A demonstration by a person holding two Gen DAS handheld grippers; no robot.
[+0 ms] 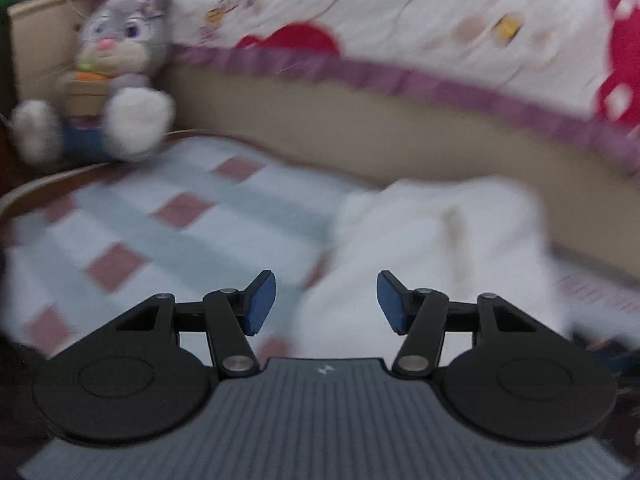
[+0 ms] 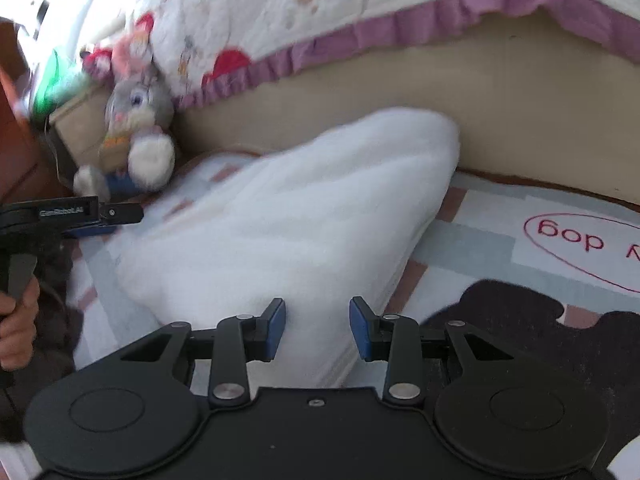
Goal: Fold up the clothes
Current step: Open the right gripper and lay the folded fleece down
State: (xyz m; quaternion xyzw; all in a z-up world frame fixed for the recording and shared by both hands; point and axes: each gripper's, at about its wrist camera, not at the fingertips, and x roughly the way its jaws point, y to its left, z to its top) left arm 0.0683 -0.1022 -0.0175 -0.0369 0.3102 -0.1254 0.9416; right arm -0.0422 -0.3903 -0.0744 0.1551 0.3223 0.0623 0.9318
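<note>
Looking through the left wrist camera first, we read no writing; the whole view is smeared by motion. We see our left gripper (image 1: 326, 304) with its blue pads (image 1: 262, 304) standing well apart and nothing between them. The white garment (image 1: 436, 248) lies at about one o'clock from the pads, bunched on a checked blanket (image 1: 160, 216) of pale grey and white with dusty pink squares. At ten o'clock a grey plush rabbit (image 1: 120, 64) sits upright against a tan bed side (image 1: 360, 120). Across twelve to two o'clock a white quilt (image 1: 400, 4) with red patches and a purple frilled edge hangs over that tan side.

Through the right wrist camera we read red lettering on the blanket (image 2: 480, 240) at three o'clock, upside down inside a red oval (image 2: 580, 248): "dog", with a cut-off letter beside it. At nine o'clock the left gripper (image 2: 120, 216) comes in from the edge, its black body printed with small white letters we cannot make out; a hand (image 2: 16, 320) grips its handle below. Our right gripper (image 2: 318, 328) holds its jaws moderately apart, and no cloth is pinched between them. The white garment (image 2: 300, 208) spreads just beyond the pads from eleven to one o'clock, a soft heap reaching back to the tan bed side (image 2: 440, 92). A dark shape (image 2: 540, 320) printed on the blanket lies at three to four o'clock. The plush rabbit (image 2: 138, 120) sits at ten o'clock, beneath the quilt (image 2: 300, 8) with its purple frill.
</note>
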